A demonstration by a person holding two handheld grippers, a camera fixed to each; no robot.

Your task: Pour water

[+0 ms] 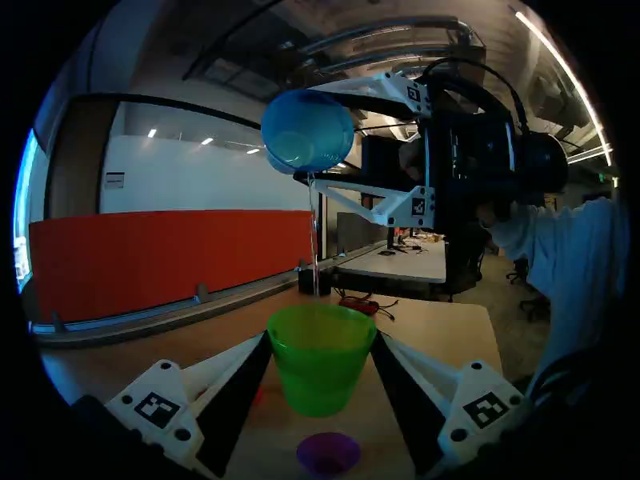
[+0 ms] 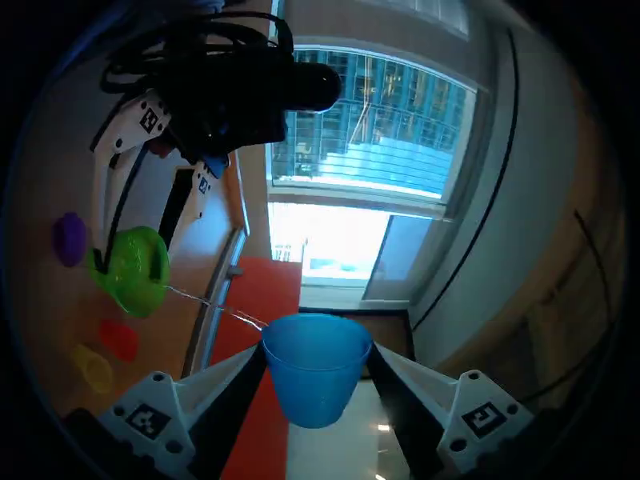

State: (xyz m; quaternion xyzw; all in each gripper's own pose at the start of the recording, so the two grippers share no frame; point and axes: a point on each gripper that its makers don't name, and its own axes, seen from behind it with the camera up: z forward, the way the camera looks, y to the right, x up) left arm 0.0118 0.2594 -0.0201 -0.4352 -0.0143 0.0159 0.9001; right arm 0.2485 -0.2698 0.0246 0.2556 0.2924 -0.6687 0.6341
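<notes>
My left gripper (image 1: 320, 360) is shut on a green cup (image 1: 320, 368), held upright just above the wooden table (image 1: 432, 320). High over it, my right gripper (image 1: 352, 172) is shut on a blue cup (image 1: 308, 132), tipped on its side. A thin stream of water (image 1: 314, 240) falls from the blue cup's rim into the green one. In the right gripper view the blue cup (image 2: 317, 368) sits between the right gripper (image 2: 317, 372) fingers, and the water stream (image 2: 212, 304) runs across to the green cup (image 2: 134, 268) held by the left gripper (image 2: 132, 264).
A small purple cup (image 1: 328, 452) stands on the table in front of the green one; it is the purple cup (image 2: 70, 238) in the right gripper view, with a red piece (image 2: 118, 338) and a yellow cup (image 2: 94, 366) nearby. A red partition (image 1: 160, 256) runs behind the table. A sleeve (image 1: 560, 256) is at the right.
</notes>
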